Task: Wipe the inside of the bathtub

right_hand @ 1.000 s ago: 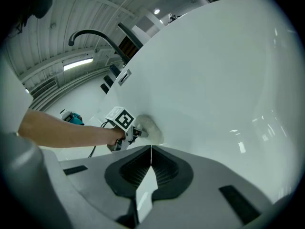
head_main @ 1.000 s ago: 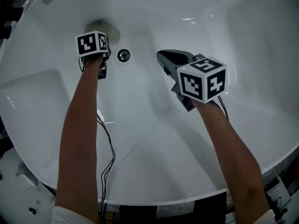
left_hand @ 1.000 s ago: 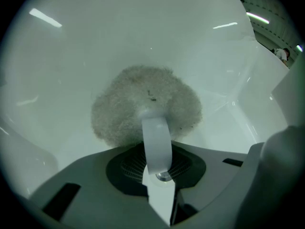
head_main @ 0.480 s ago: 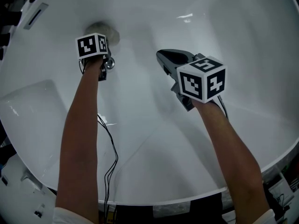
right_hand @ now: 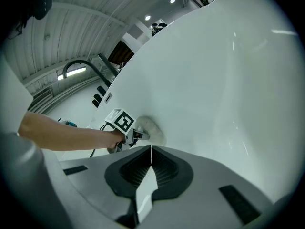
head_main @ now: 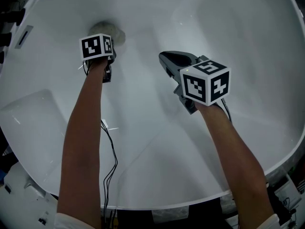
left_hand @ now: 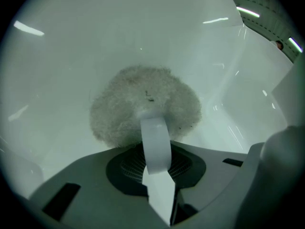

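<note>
The white bathtub (head_main: 157, 142) fills the head view. A fluffy grey-white round pad (head_main: 108, 31) lies pressed against the tub's far inner wall. My left gripper (head_main: 109, 44) is shut on the pad's white strap loop (left_hand: 155, 144), and the pad (left_hand: 143, 104) spreads out just beyond the jaws. My right gripper (head_main: 165, 60) hovers over the middle of the tub, shut and holding nothing, a short way right of the left one. In the right gripper view its jaws (right_hand: 150, 151) meet, and the left gripper's marker cube (right_hand: 123, 122) and the pad (right_hand: 153, 129) show ahead.
A black cable (head_main: 110, 156) hangs from the left arm down over the tub's near rim (head_main: 167, 205). A moulded ledge (head_main: 33, 113) sits at the tub's left side. A curved faucet (right_hand: 81, 66) and controls (right_hand: 101, 95) stand beyond the far rim.
The pad and left gripper have slid along the tub wall. The metal drain, seen right of the left gripper a second ago, is now hidden behind it. The right gripper holds its place.
</note>
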A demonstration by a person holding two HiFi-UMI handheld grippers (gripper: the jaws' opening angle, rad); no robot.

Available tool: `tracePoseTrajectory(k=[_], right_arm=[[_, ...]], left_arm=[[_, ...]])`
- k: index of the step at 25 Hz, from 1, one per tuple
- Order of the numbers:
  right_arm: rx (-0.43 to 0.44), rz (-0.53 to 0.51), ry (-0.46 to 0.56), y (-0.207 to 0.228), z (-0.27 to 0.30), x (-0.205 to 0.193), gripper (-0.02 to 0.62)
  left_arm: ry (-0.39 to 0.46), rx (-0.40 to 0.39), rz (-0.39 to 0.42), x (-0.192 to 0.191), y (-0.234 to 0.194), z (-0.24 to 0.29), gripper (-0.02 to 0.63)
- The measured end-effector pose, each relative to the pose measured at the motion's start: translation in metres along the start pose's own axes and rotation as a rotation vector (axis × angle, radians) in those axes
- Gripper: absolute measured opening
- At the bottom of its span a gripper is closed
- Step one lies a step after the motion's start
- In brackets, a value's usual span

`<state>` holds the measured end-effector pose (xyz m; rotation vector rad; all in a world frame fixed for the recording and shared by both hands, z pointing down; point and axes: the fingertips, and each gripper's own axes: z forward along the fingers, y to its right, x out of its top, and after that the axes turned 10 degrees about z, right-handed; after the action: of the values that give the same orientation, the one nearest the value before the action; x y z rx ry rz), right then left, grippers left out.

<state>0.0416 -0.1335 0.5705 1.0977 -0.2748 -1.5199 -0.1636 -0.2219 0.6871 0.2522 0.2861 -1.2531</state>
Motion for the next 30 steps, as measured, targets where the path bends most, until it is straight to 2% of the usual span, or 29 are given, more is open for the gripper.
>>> tracePoseTrajectory(k=[18, 30], right_arm=[[-0.006, 0.046, 0.029, 0.063, -0.047, 0.017, 0.02], [-0.01, 0.051, 0.051, 0.092, -0.08, 0.04, 0.02]], left_arm=[[-0.014, -0.016, 0.022, 0.046, 0.075, 0.03, 0.096], [0.013, -0.102, 0.096, 0.103, 0.161, 0.044, 0.095]])
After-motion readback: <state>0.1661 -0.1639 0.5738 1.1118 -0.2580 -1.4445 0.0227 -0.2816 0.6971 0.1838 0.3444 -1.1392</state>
